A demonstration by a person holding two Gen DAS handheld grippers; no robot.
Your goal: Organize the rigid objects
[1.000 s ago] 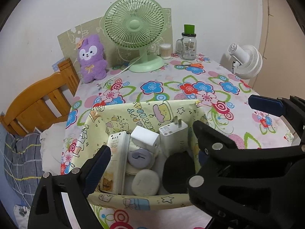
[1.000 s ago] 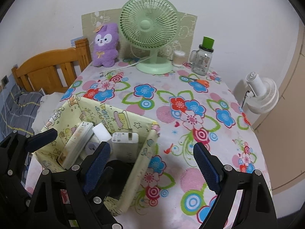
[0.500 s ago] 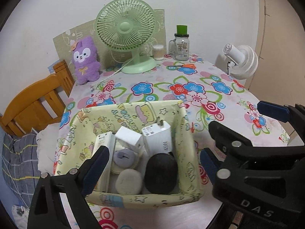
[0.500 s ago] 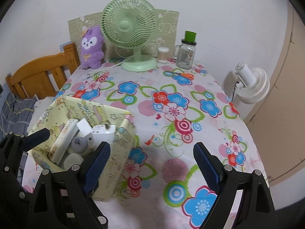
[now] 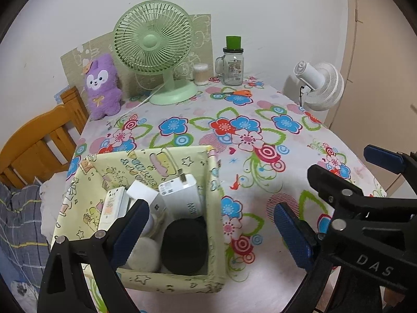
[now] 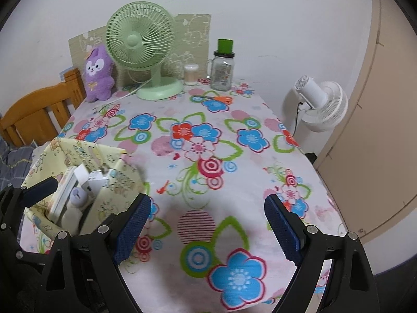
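Observation:
A yellow fabric bin [image 5: 86, 198] stands on the floral tablecloth at the near left; it also shows in the right wrist view [image 6: 122, 185]. Inside are a white charger [image 5: 182, 198], a white box [image 5: 142, 193], a slim white carton [image 5: 112, 206], a black round object [image 5: 185, 245] and a white round object [image 5: 146, 254]. My left gripper [image 5: 211, 232] is open and empty above the bin's near right corner. My right gripper [image 6: 208, 224] is open and empty over the cloth, right of the bin; it shows in the left wrist view [image 5: 365, 182].
At the back stand a green desk fan [image 5: 153, 49], a purple plush [image 5: 103, 86], a cotton-swab jar [image 5: 200, 74] and a glass mug jar with green lid [image 5: 232, 62]. Orange scissors [image 5: 234, 93] lie near them. A white fan [image 5: 320, 86] is off the right edge, a wooden chair [image 5: 39, 140] left.
Both grippers have pulled back and to the right, away from the bin. The right gripper now sits over open cloth. The bin and its contents stay in place.

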